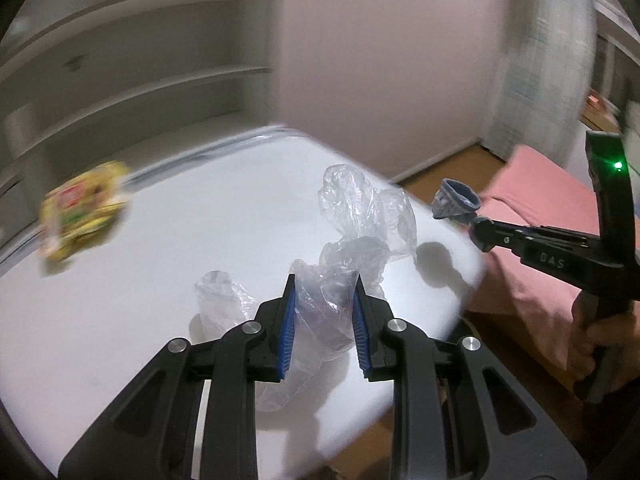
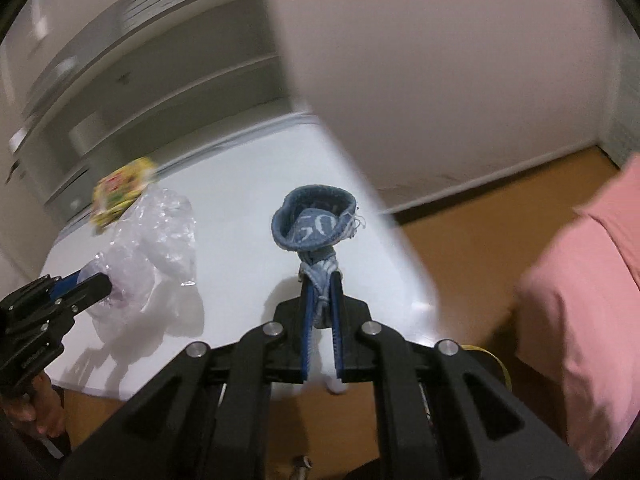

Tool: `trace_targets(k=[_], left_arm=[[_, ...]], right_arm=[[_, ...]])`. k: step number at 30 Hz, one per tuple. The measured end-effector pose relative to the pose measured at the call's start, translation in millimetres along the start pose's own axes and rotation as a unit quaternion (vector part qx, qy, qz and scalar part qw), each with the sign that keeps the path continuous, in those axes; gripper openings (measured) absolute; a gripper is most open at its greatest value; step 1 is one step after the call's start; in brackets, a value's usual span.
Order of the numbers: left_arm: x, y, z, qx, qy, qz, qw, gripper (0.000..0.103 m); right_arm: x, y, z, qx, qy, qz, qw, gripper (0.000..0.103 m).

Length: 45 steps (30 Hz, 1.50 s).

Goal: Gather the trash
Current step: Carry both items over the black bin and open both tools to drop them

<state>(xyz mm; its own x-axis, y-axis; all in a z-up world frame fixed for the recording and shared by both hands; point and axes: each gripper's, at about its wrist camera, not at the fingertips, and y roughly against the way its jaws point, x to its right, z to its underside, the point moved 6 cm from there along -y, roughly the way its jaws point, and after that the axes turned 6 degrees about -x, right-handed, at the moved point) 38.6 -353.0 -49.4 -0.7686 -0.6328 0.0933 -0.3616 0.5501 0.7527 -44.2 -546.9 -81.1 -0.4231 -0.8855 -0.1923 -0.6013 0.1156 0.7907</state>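
Plain white table (image 1: 160,320) in a room with pale shelving (image 1: 140,60) behind it, brown floor (image 2: 460,248) and a pink cloth (image 1: 532,216) off to the side. The left gripper (image 1: 325,292) is clamped on a crumpled clear plastic bag (image 1: 360,216), which bunches between the blue pads and billows up over the table. The right gripper (image 2: 320,284) has its fingers nearly together, pinching a blue-and-white paper cone wrapper (image 2: 314,224) above the table's edge. A blurry yellow snack packet (image 1: 80,208) lies at the far left of the table.

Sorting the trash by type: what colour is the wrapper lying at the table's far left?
Yellow, with red and green print; the wrapper shows best in the left wrist view.
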Motion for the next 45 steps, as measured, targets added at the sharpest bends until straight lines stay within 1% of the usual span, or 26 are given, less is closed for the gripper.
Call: trace_targets(k=[2, 3, 4, 8, 11, 15, 18, 21, 25, 30, 36, 39, 45], left_arm=[[28, -9, -5, -0.004, -0.021, 0.023, 0.9995, 0.024], [52, -17, -9, -0.006, -0.038, 0.039, 0.9985, 0.024], [66, -21, -11, -0.008, -0.047, 0.047, 0.9977, 0.024], [132, -44, -15, -0.021, -0.091, 0.09, 0.9915, 0.024], [174, -60, -15, -0.03, -0.118, 0.115, 0.9859, 0.024], [219, -83, -8, -0.043, -0.146, 0.134, 0.9791, 0.024], [240, -101, 1, -0.05, -0.165, 0.133, 0.976, 0.024], [250, -124, 6, -0.06, -0.177, 0.124, 0.9745, 0.024], [259, -156, 21, -0.083, -0.177, 0.119, 0.9735, 0.024], [258, -197, 34, -0.106, -0.171, 0.112, 0.9731, 0.024], [252, -229, 46, -0.133, -0.16, 0.119, 0.9708, 0.024], [254, -241, 54, -0.144, -0.158, 0.116, 0.97, 0.024], [245, -250, 62, -0.157, -0.145, 0.117, 0.9699, 0.024]], right_arm=[[40, 12, 11, 0.003, -0.029, 0.022, 0.999, 0.009], [55, 17, 16, 0.003, -0.041, 0.031, 0.999, 0.009], [71, 23, 22, 0.005, -0.053, 0.04, 0.998, 0.009], [133, 47, 53, 0.005, -0.1, 0.074, 0.992, 0.009], [169, 57, 73, 0.002, -0.129, 0.096, 0.987, 0.009], [206, 57, 100, -0.007, -0.166, 0.112, 0.98, 0.009], [223, 53, 117, -0.016, -0.185, 0.117, 0.976, 0.009], [237, 43, 135, -0.03, -0.199, 0.122, 0.972, 0.009], [250, 20, 159, -0.052, -0.218, 0.115, 0.968, 0.009], [249, -18, 170, -0.082, -0.227, 0.107, 0.965, 0.009], [248, -49, 181, -0.108, -0.229, 0.102, 0.962, 0.009], [247, -60, 185, -0.117, -0.229, 0.101, 0.961, 0.009], [243, -76, 186, -0.131, -0.227, 0.1, 0.96, 0.009]])
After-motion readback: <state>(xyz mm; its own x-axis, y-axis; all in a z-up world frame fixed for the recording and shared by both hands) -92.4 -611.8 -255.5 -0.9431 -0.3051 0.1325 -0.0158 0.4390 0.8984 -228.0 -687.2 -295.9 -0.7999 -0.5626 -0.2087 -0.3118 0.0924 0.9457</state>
